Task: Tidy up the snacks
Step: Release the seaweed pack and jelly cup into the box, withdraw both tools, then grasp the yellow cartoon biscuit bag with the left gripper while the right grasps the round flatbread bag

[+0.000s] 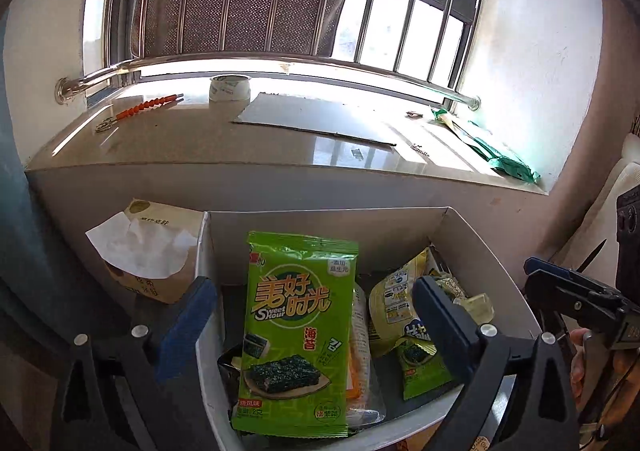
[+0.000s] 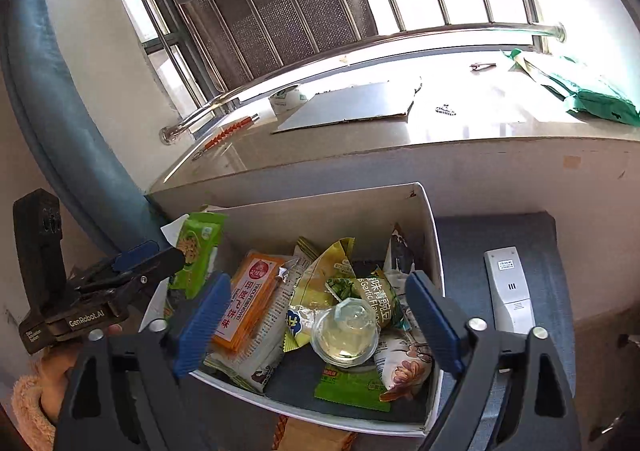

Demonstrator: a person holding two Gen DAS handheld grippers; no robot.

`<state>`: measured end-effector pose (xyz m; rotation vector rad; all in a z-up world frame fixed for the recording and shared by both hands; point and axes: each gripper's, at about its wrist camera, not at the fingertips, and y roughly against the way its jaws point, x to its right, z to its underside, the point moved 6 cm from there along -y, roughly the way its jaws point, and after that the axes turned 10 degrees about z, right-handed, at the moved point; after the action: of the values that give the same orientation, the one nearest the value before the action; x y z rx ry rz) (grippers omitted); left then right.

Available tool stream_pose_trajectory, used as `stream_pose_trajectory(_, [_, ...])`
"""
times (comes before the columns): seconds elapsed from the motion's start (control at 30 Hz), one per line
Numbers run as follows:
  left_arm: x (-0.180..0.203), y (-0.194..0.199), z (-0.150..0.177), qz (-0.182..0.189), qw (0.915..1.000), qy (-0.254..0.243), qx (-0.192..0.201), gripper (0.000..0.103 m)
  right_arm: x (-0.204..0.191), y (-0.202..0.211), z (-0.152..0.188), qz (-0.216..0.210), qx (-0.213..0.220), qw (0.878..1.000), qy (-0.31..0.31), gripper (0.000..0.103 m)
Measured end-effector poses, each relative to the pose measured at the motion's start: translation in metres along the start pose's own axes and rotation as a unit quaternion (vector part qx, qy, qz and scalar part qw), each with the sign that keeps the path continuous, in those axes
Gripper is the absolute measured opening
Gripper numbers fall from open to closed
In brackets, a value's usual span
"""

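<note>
A white open box (image 1: 484, 251) (image 2: 426, 219) holds several snack packs. A green seaweed packet (image 1: 298, 331) (image 2: 198, 251) stands upright at the box's left wall. It is between the wide-apart fingers of my left gripper (image 1: 316, 327), and neither pad touches it. My right gripper (image 2: 316, 325) hangs open over the box with nothing in it. Below it lie a clear jelly cup (image 2: 346, 331), an orange cracker pack (image 2: 248, 303) and a garlic pea bag (image 2: 372, 291). Each gripper shows at the edge of the other's view.
A tissue box (image 1: 148, 251) stands left of the white box. A white remote (image 2: 508, 291) lies on the blue-grey cushion to the right. Behind is a stone sill with a cardboard sheet (image 1: 320, 119), a tape roll (image 1: 230, 89) and a green bag (image 1: 500, 155).
</note>
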<state>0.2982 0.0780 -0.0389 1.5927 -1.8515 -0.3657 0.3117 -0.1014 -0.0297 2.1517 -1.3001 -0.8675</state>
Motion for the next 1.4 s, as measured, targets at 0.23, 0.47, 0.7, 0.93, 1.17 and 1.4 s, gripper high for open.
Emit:
stream_pose_trajectory(0.23, [0.004, 0.057, 0.017, -0.008, 0.9990, -0.010, 0.042, 0.103, 0.000, 0.054, 0.007, 0.011, 0.068, 0.998, 0.010, 0.103])
stream_pose_trajectory(0.47, [0.030, 0.122, 0.054, 0.008, 0.9971, -0.024, 0.071, 0.103, -0.012, 0.102, 0.050, -0.015, 0.071, 0.997, 0.035, 0.103])
stream_pose_trajectory(0.7, [0.058, 0.144, 0.132, 0.039, 0.9973, -0.030, 0.055, 0.103, -0.025, 0.131, 0.142, 0.017, 0.061, 0.995, 0.082, 0.103])
stream_pose_trajectory(0.93, [0.066, 0.135, 0.230, 0.035, 0.9993, -0.006, 0.005, 0.103, -0.014, 0.126, 0.249, 0.069, -0.004, 0.994, 0.084, 0.103])
stream_pose_trajectory(1.17, [0.071, 0.137, 0.238, 0.042, 0.9991, 0.000, 0.004, 0.103, -0.018, 0.128, 0.260, 0.076, -0.012, 0.992, 0.104, 0.103])
stream_pose_trajectory(1.4, [0.063, 0.139, 0.239, 0.033, 0.9994, 0.007, 0.004, 0.103, -0.013, 0.113, 0.246, 0.127, -0.015, 0.984, 0.128, 0.103])
